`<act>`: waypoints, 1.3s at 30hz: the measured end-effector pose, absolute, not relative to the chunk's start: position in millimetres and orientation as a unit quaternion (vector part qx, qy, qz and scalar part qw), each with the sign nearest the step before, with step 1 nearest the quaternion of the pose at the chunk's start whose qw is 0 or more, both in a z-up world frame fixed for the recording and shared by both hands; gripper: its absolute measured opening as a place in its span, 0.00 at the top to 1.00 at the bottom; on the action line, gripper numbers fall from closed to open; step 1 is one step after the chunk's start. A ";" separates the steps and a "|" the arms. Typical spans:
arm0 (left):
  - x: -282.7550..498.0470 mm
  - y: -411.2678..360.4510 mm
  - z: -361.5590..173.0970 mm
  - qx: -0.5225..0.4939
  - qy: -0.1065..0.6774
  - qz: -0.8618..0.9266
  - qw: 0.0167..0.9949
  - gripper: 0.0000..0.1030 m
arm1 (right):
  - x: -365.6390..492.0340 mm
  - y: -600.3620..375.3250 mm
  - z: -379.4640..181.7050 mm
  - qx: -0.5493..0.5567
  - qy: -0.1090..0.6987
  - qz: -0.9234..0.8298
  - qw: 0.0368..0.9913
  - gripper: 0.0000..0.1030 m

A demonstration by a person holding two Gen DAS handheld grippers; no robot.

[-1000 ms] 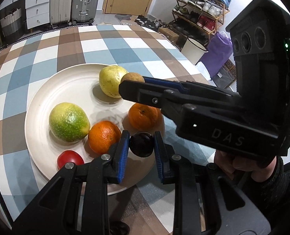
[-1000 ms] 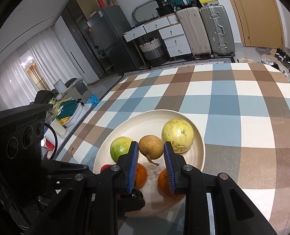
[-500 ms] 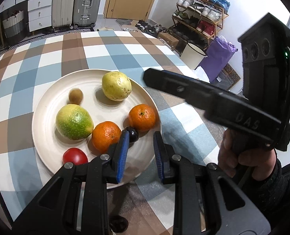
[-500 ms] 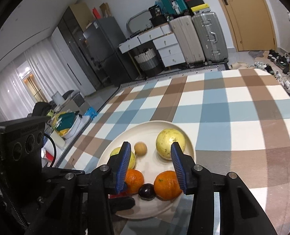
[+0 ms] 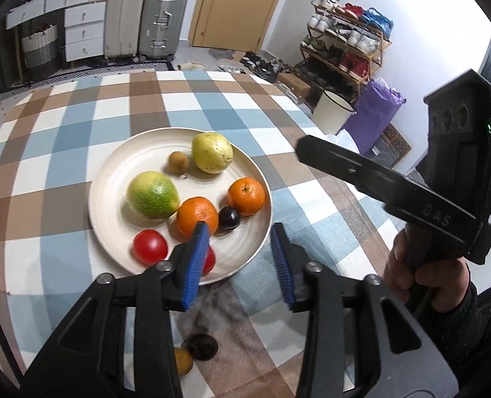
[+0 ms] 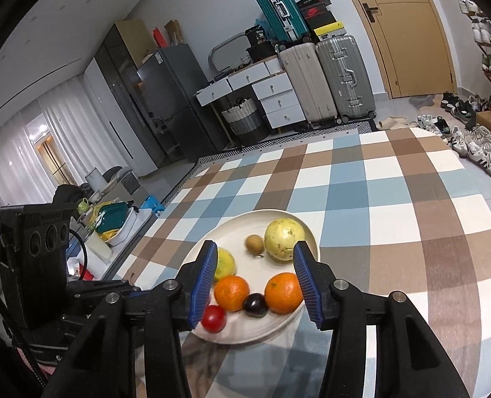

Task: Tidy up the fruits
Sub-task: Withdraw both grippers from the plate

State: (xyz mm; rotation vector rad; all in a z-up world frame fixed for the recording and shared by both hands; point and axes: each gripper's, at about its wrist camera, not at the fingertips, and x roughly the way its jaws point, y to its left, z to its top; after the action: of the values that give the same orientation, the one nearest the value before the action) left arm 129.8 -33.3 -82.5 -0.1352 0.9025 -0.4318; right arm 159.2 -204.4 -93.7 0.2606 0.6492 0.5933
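A cream plate [image 5: 119,165] [image 6: 298,311] on the checked tablecloth holds a yellow pear-like fruit [image 5: 212,152] [image 6: 283,239], a small brown fruit [image 5: 178,162] [image 6: 254,244], a green-yellow fruit [image 5: 152,195] [image 6: 225,262], two oranges [image 5: 197,216] [image 5: 246,196] [image 6: 231,293] [image 6: 283,293], a dark plum [image 5: 229,218] [image 6: 255,304] and red tomatoes [image 5: 150,247] [image 6: 214,319]. My left gripper [image 5: 240,263] is open and empty above the plate's near rim. My right gripper [image 6: 255,280] is open and empty above the plate; it also shows in the left wrist view [image 5: 394,185].
A dark fruit [image 5: 200,346] and a yellow-orange fruit [image 5: 182,361] lie on the cloth below my left gripper. The table's right edge drops off toward a white bin [image 5: 331,112] and a shoe rack [image 5: 345,46]. Suitcases [image 6: 325,79] stand beyond the far edge.
Both grippers have let go of their fruit, opened wide and pulled back up. The plum and the small brown fruit now lie on the plate.
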 end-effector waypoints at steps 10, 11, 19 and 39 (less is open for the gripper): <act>93.4 -15.5 -68.4 -0.075 0.399 -0.183 0.895 0.46 | 123.1 -196.4 -85.3 0.121 0.291 0.295 0.902 0.28; 90.9 -14.2 -67.3 -0.076 0.397 -0.184 0.896 0.45 | 119.0 -196.0 -84.0 0.120 0.287 0.297 0.903 0.27; 69.5 -7.0 -57.1 -0.079 0.375 -0.177 0.906 0.38 | 98.6 -192.2 -77.1 0.113 0.277 0.299 0.906 0.21; 31.1 29.2 -56.8 -0.091 0.354 -0.108 0.924 0.02 | 57.2 -173.9 -73.8 0.073 0.272 0.296 0.913 0.02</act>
State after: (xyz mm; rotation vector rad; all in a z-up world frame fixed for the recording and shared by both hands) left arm 31.1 29.2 -56.8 -0.1870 0.7273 -0.2213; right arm 57.2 -173.9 -73.8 0.1503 0.5610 0.6103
